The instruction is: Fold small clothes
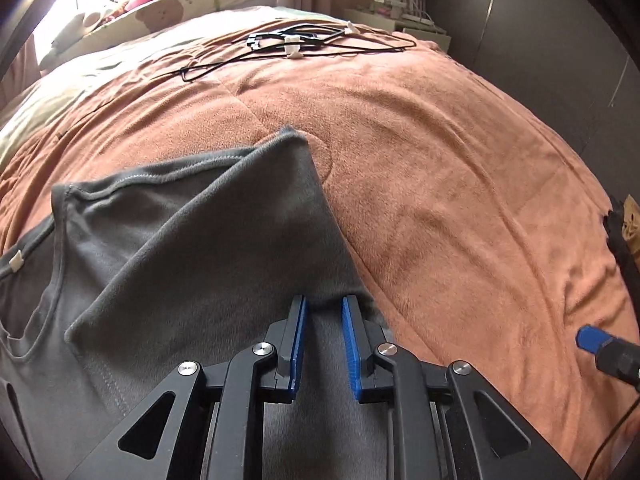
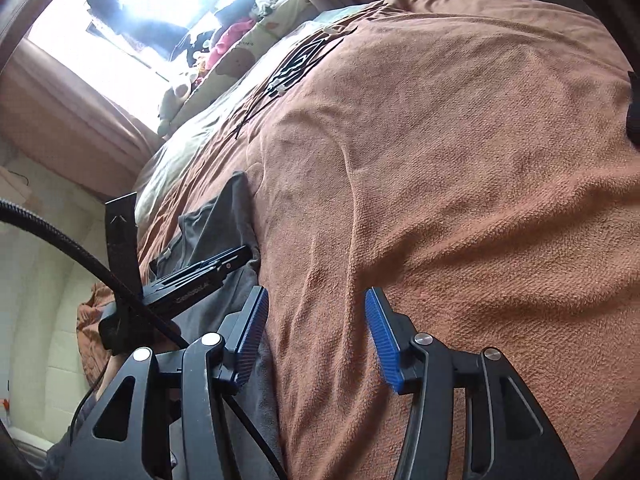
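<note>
Hovering low over the bed, my left tongs (image 1: 324, 304) fill the bottom centre of the left wrist view, blue pads a little apart with grey cloth showing between them; whether they pinch it I cannot tell. Just beyond them the grey shirt (image 1: 192, 240) spreads across the lower left of the frame on the orange blanket (image 1: 460, 184), one side already turned over on itself so a corner points toward the centre, its neckline (image 1: 44, 308) curving along the left edge. I judge the fold as begun, not finished: one flap is over, and the rest, with the final squaring, is left. At the top centre, well apart from the shirt, black hangers (image 1: 304, 42) lie in a tangle.

My right tongs (image 2: 316, 308), at the bottom of the right wrist view, stand wide apart over bare blanket, holding nothing, the shirt's edge just beside the left-hand pad. Only this view shows the left gripper from outside, its black body lying across the shirt at the left of the frame, and the bright window (image 2: 160, 12) in the upper left. Only the left view shows the neckline and the folded flap.
</note>
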